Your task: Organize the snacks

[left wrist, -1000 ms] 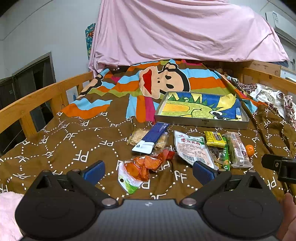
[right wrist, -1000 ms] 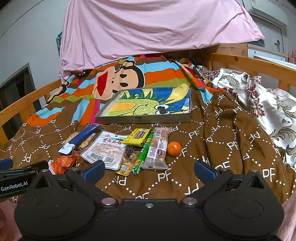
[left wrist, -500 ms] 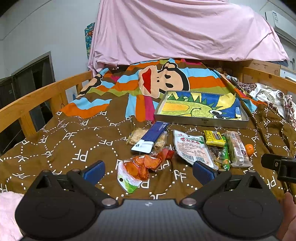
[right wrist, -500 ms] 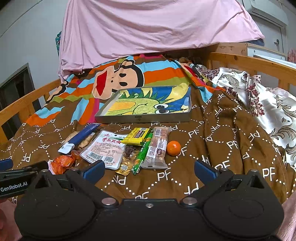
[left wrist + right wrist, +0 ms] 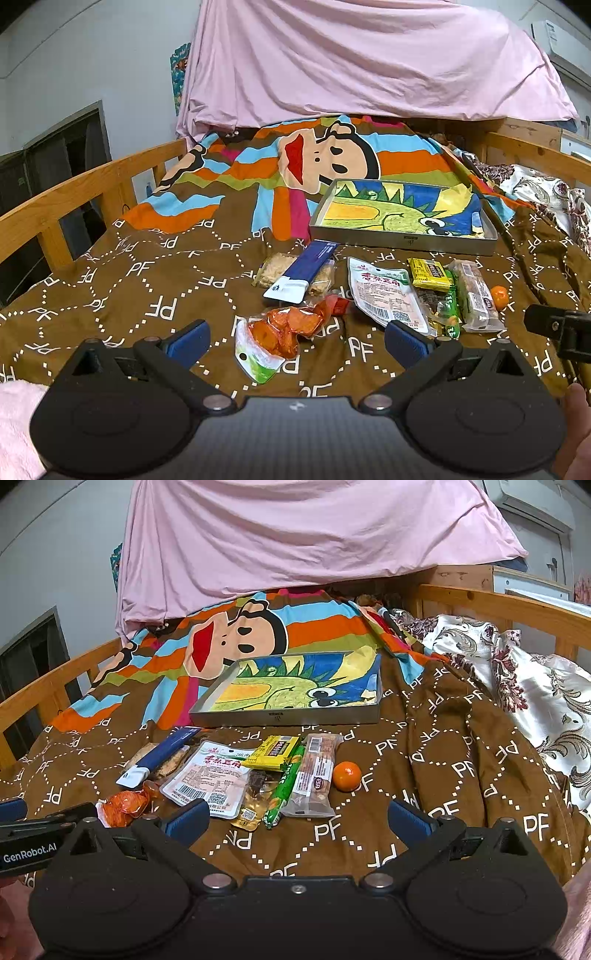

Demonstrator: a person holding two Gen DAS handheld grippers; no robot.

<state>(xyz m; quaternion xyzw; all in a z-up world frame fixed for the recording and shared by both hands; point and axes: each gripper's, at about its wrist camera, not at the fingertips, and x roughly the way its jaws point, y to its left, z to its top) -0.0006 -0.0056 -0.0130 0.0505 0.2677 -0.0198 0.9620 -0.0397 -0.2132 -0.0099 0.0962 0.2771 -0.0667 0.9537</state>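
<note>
On a brown quilt (image 5: pixel 155 295) printed with white "PF" marks, a loose row of snacks is laid out in front of a shallow metal tray (image 5: pixel 284 718). A dinosaur drawing is seen on the tray's floor, and nothing else is seen inside it. From left to right the row is made up of a blue pack (image 5: pixel 301 271) lying across a crumbly clear-wrapped bar (image 5: pixel 271 269), an orange bag (image 5: pixel 286 330) nearest the left gripper, a white pouch (image 5: pixel 207 775) with red characters, a yellow packet (image 5: pixel 275 753), a small dark packet (image 5: pixel 258 781) beneath it, a green stick (image 5: pixel 286 782), a long clear bar (image 5: pixel 316 775) and a tangerine (image 5: pixel 347 775). The tangerine is set just beside the clear bar, apart from the tray.

The left gripper (image 5: pixel 295 338) is held low over the quilt with its blue fingers (image 5: pixel 188 338) spread wide, and nothing is gripped; the orange bag is framed between them but is not touched. The right gripper (image 5: pixel 297 816) is likewise held wide apart and empty, with the lower ends of the white pouch, green stick and clear bar lying just ahead of its fingers (image 5: pixel 186 818). Each gripper is caught at the edge of the other's view.

Wooden bed rails (image 5: pixel 74 192) are seen at both sides, and a pink sheet (image 5: pixel 295 535) is draped behind the striped monkey cover (image 5: pixel 236 635).
</note>
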